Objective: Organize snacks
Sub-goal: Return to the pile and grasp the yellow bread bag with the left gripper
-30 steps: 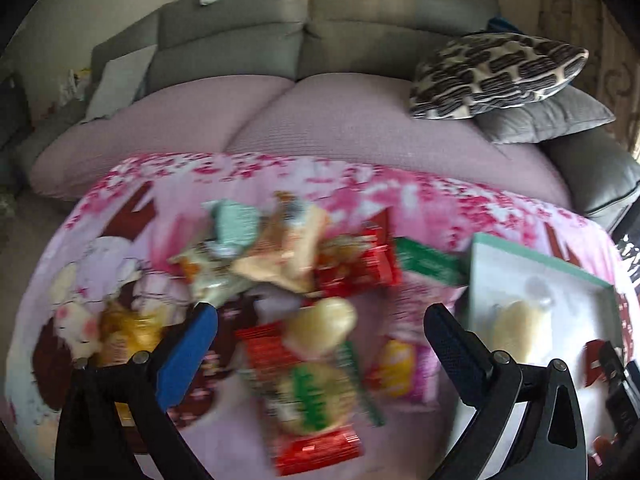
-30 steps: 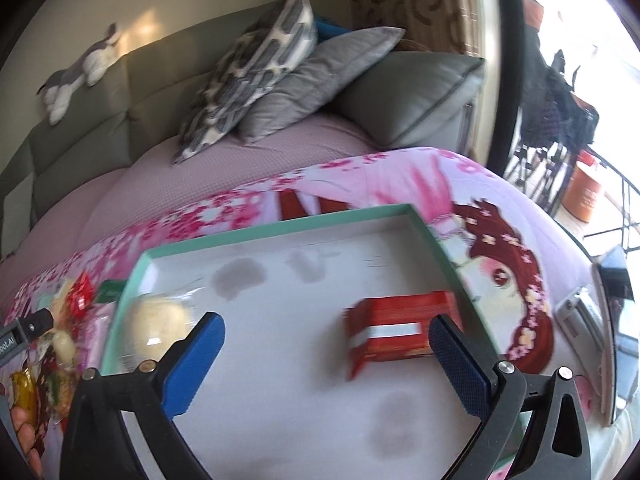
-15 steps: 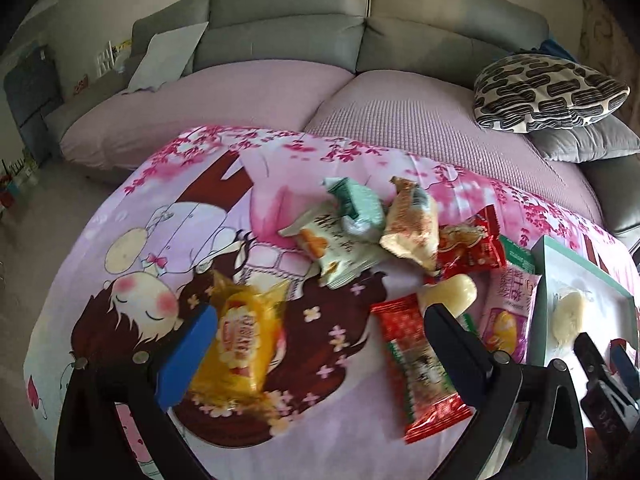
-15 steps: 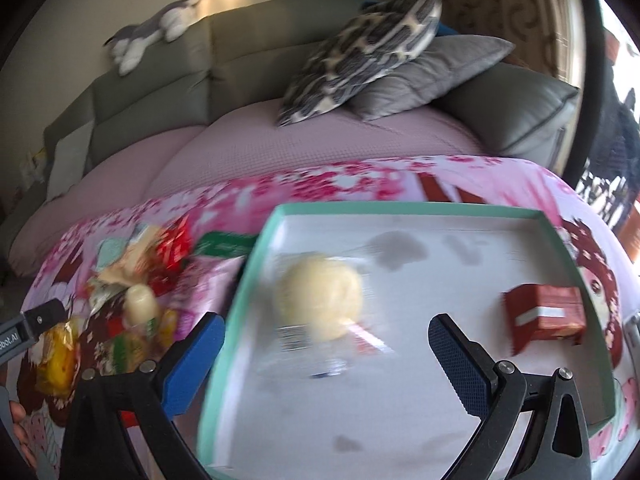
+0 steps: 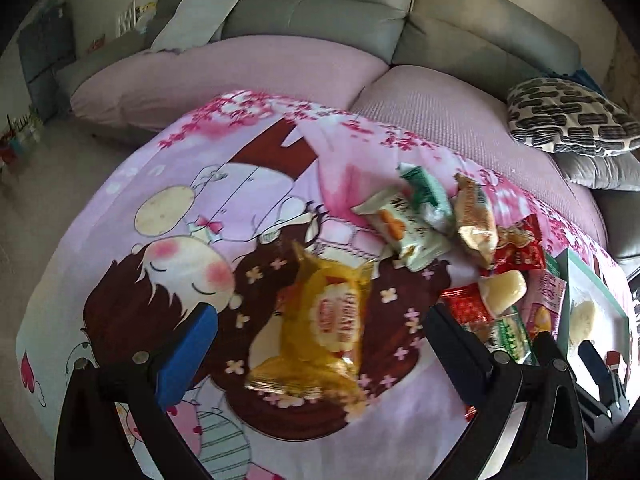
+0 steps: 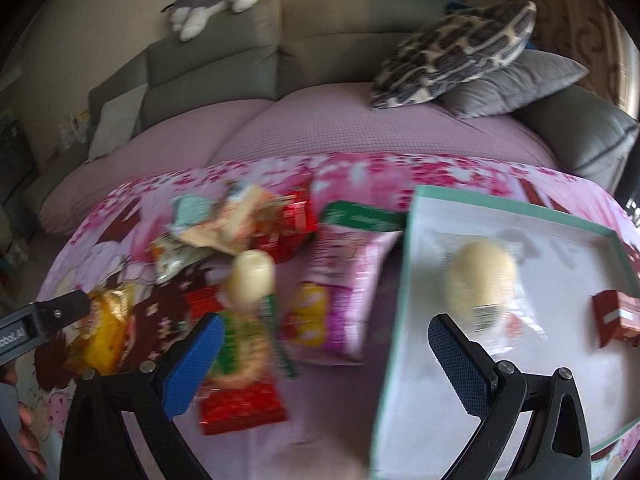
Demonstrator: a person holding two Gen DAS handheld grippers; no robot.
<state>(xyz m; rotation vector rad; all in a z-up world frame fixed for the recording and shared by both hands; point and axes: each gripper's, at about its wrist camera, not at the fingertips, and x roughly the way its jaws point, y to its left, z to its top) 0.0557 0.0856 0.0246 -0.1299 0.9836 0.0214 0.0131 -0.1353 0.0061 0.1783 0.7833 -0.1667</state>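
Both claws are spread wide and hold nothing. The left claw hovers over a yellow snack bag that lies flat on the pink cartoon cloth covering the desk, the bag sitting between its two blue-padded fingers without touching either. The right claw hangs above the left rim of the tray, one finger over the loose snacks and the other over the tray floor.

Beyond the yellow bag lies a heap of snacks: a white packet with orange print, a green-and-white packet, a tan crinkled bag, a red packet and a pale wrapped bun, all crowded against one another. A pink bag lies just beside the tray's left rim.

The right wrist view shows the tray's inside, which the left view only catches at its edge: a round wrapped bun near the left rim and a red box toward the right, well apart. It also shows a toy cat on the back of the sofa. The right view is blurred, so labels cannot be read. A patterned cushion rests on the sofa.
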